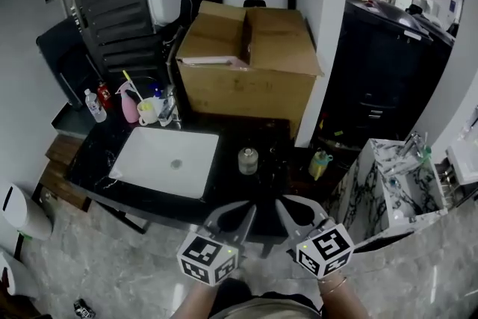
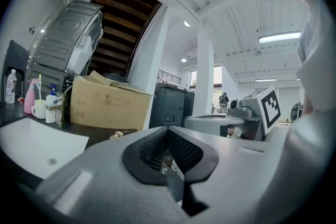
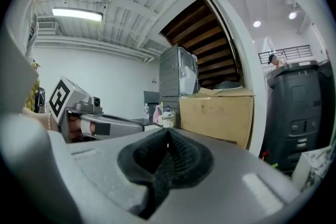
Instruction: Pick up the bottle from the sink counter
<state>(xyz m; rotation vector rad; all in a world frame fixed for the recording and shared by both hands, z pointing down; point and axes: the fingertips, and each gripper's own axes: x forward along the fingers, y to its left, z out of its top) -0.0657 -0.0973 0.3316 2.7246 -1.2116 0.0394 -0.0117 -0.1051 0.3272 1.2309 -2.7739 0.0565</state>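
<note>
The left gripper (image 1: 236,211) and the right gripper (image 1: 293,208) hung side by side just off the near edge of the black surface (image 1: 231,184). Both were held roughly level and touched nothing on it. In the left gripper view its fingers (image 2: 149,150) were pressed together with nothing between them. In the right gripper view that gripper's fingers (image 3: 140,157) were likewise closed and empty.

The bottle (image 1: 95,105), clear with a pale label, stood upright at the surface's back left corner, well apart from both grippers. Just beside it stood a small red bottle (image 1: 104,95), then a pink spray bottle (image 1: 128,102) and a white mug (image 1: 147,113) near the tap (image 1: 169,110). The white sink (image 1: 149,153) took up the left part of the surface. A small jar (image 1: 248,160) stood just right of the sink, near the middle. A yellow cup (image 1: 320,164) stood towards the right edge. A cardboard box (image 1: 250,60) stood at the back edge.
</note>
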